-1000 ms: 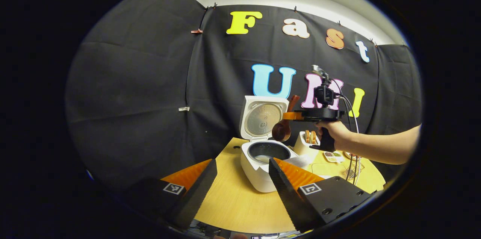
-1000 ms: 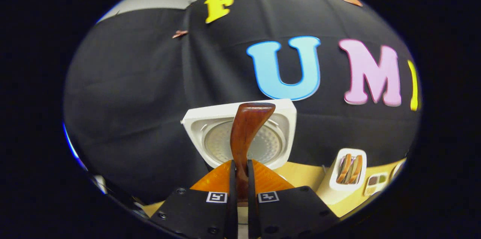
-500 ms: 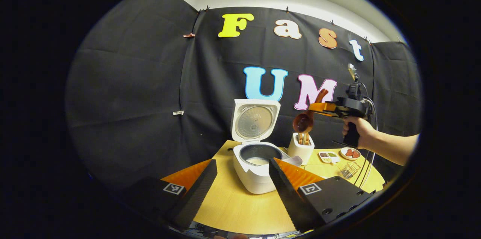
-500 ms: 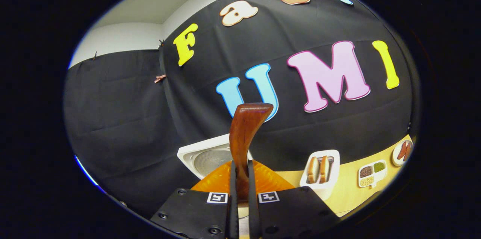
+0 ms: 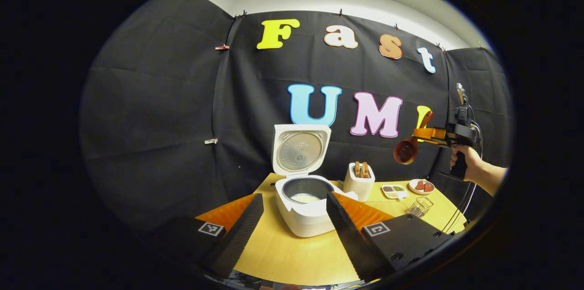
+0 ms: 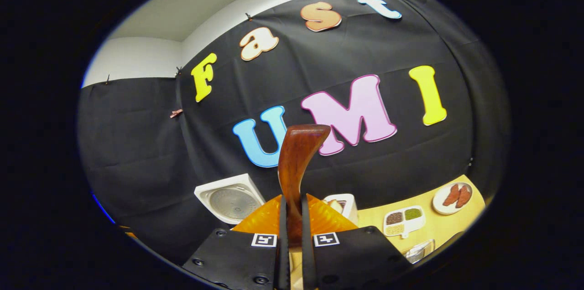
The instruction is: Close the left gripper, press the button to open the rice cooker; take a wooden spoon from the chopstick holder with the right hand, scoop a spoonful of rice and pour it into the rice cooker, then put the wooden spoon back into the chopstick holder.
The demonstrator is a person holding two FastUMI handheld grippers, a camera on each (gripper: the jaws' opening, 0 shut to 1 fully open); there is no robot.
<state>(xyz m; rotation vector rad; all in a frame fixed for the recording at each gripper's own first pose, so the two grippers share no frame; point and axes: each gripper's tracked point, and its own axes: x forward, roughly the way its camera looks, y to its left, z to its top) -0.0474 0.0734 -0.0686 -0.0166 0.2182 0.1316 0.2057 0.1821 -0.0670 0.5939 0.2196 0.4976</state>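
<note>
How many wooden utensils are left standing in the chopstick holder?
2 wooden utensils stand side by side in the chopstick holder, right of the rice cooker; more may be hidden inside.

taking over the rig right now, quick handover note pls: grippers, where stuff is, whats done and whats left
Left hand-held gripper: open, empty, in front of the rice cooker.
Right hand-held gripper: shut on the wooden spoon, held high above the table's right side.
Rice cooker: lid up, pale contents in the pot.
Chopstick holder: right of the cooker, other utensils inside.
Done: lid opened, spoon taken out.
Left: return the spoon to the holder; check whether rice was poured.
</note>
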